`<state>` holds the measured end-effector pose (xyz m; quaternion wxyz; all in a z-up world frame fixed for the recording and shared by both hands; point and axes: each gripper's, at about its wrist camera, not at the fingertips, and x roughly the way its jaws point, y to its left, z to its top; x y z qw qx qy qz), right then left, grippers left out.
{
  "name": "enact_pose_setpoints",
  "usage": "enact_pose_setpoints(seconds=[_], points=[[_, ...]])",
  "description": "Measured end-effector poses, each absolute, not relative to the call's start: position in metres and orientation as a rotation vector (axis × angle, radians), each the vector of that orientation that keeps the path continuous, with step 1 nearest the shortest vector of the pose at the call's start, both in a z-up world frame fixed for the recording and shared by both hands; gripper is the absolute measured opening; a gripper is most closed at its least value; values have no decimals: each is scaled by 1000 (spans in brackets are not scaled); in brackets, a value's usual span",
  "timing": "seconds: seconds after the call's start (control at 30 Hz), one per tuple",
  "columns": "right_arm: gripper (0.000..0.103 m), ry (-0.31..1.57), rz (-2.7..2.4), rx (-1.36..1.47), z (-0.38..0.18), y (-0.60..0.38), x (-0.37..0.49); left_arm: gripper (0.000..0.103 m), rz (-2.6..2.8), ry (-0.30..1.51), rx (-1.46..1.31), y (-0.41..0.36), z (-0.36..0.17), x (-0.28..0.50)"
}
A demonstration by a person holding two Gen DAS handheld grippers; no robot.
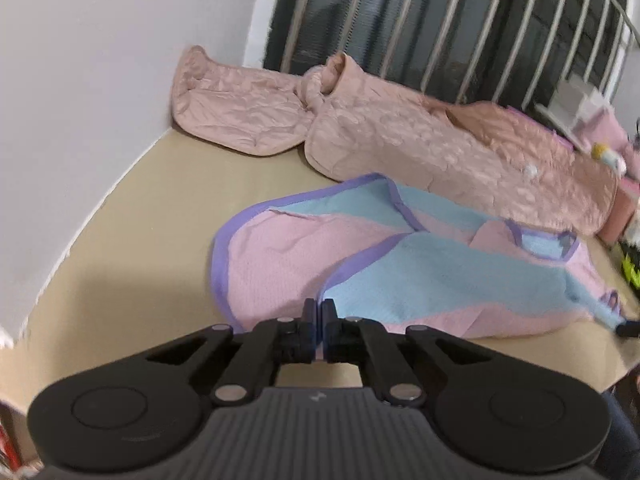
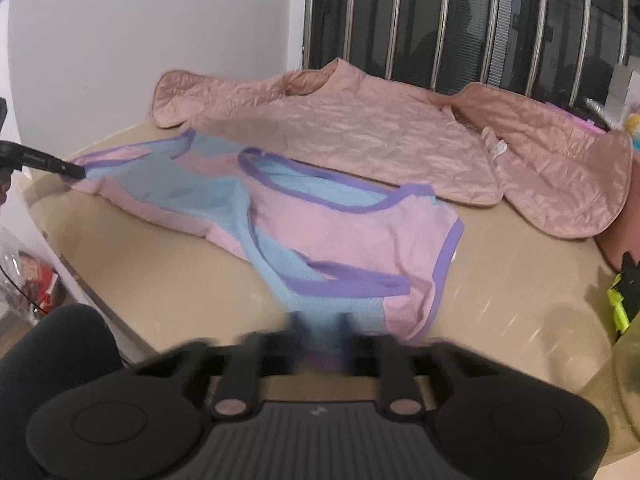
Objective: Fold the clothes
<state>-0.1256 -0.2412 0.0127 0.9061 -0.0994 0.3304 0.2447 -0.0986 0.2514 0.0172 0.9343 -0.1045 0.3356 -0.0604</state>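
Observation:
A pink and light-blue mesh vest with purple trim (image 1: pixel 400 272) lies partly folded on the beige table (image 1: pixel 132 240). My left gripper (image 1: pixel 319 312) is shut on the vest's near hem. In the right wrist view the same vest (image 2: pixel 320 232) spreads across the table, and my left gripper (image 2: pixel 74 170) pinches its far left edge. My right gripper (image 2: pixel 320 332) is blurred, its fingers a little apart with the vest's blue near edge between them. In the left wrist view my right gripper (image 1: pixel 626 326) shows at the vest's right corner.
A quilted pink jacket (image 2: pixel 380 128) lies spread behind the vest, against the white wall (image 1: pixel 100 80) and a barred window (image 2: pixel 460 20). Pink boxes and small items (image 1: pixel 600 136) stand at the far right. A yellow-green and black object (image 2: pixel 622 300) sits at the table's right edge.

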Motion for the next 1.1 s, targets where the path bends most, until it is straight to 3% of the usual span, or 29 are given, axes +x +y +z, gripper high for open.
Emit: enact_pose_setpoints(seconds=[0.43, 0.57, 0.63, 0.67, 0.77, 0.93, 1.03, 1.07, 1.1], points=[[3, 664, 537, -240, 62, -250, -94, 2, -20, 623, -232, 264, 33, -143], [8, 637, 395, -450, 42, -205, -74, 2, 11, 632, -207, 262, 30, -141], [19, 616, 332, -540, 30, -187, -72, 4, 25, 654, -214, 263, 29, -141], [26, 604, 308, -578, 27, -182, -73, 10, 17, 664, -216, 263, 30, -143], [35, 580, 286, -544, 35, -191, -87, 51, -20, 634, -200, 260, 35, -152], [39, 581, 412, -300, 65, -231, -127, 50, -30, 662, -198, 255, 32, -139], [44, 632, 528, -294, 55, -232, -147, 50, -45, 677, -211, 250, 27, -129], [43, 654, 516, -313, 47, -231, -147, 49, -52, 680, -210, 248, 27, -126], [40, 676, 494, -333, 39, -230, -144, 40, -53, 681, -204, 245, 26, -125]])
